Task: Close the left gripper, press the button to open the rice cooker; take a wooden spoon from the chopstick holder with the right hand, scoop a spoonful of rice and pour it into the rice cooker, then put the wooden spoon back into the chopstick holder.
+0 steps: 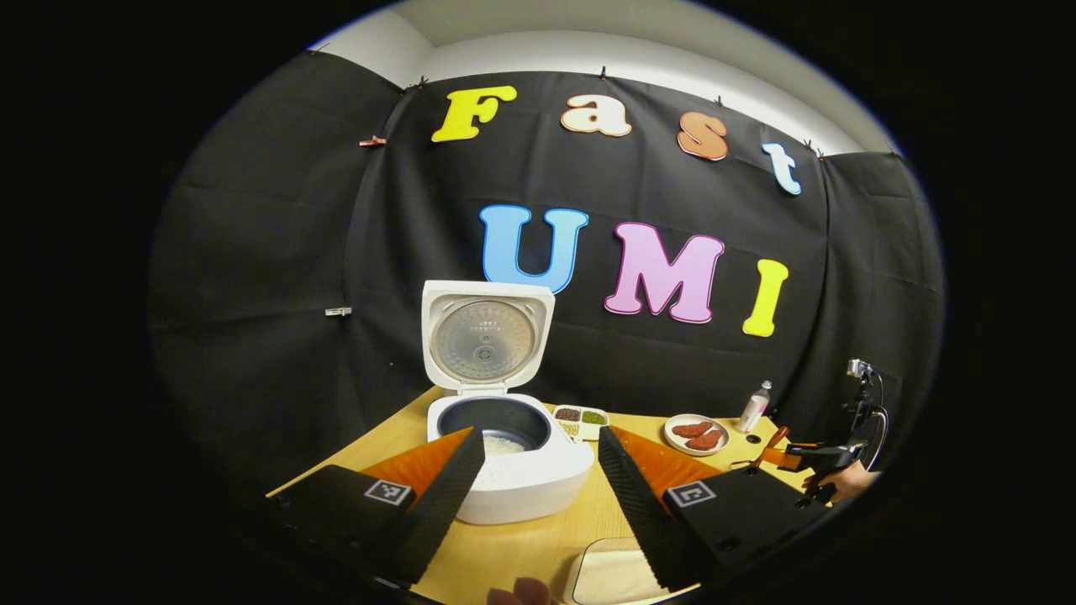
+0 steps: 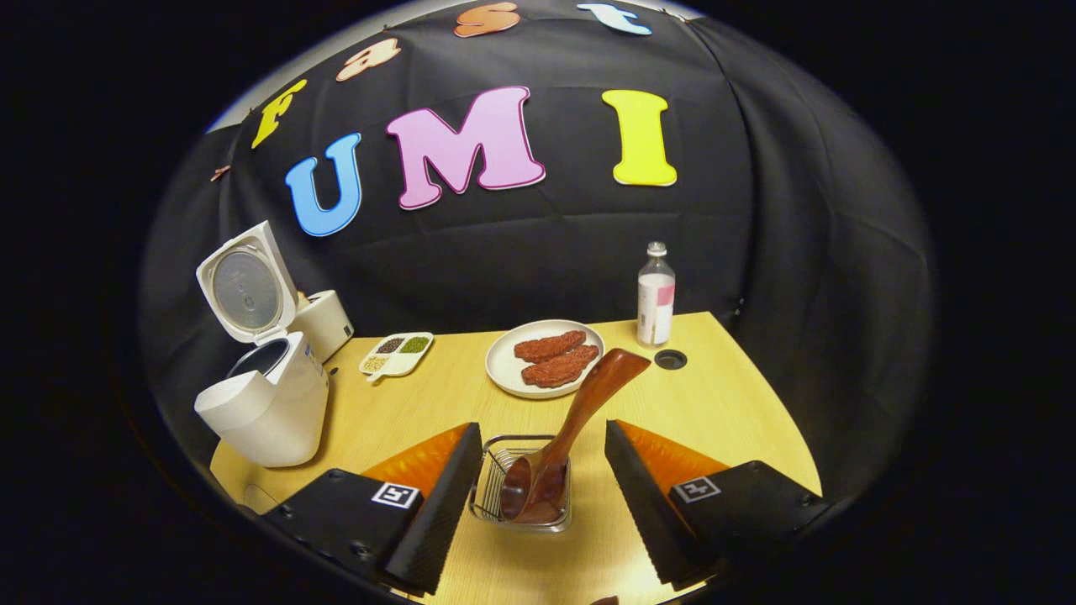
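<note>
The white rice cooker (image 1: 525, 483) stands with its lid (image 1: 486, 336) up, and white rice lies in the dark inner pot (image 1: 496, 424). My left gripper (image 1: 540, 435) is open just in front of the cooker, holding nothing. In the right gripper view the wooden spoon (image 2: 580, 412) stands in the wire chopstick holder (image 2: 492, 470), leaning up and to the right. My right gripper (image 2: 542, 430) is open, with a finger on each side of the holder and neither touching the spoon. The cooker (image 2: 265, 412) sits at the left there.
On the wooden table (image 2: 723, 412) are a plate of red meat pieces (image 2: 546, 357), a small divided dish of grains (image 2: 395, 353), a bottle (image 2: 656, 294) and a round hole (image 2: 670, 360). A white container (image 1: 614, 576) lies at the near edge in the left gripper view.
</note>
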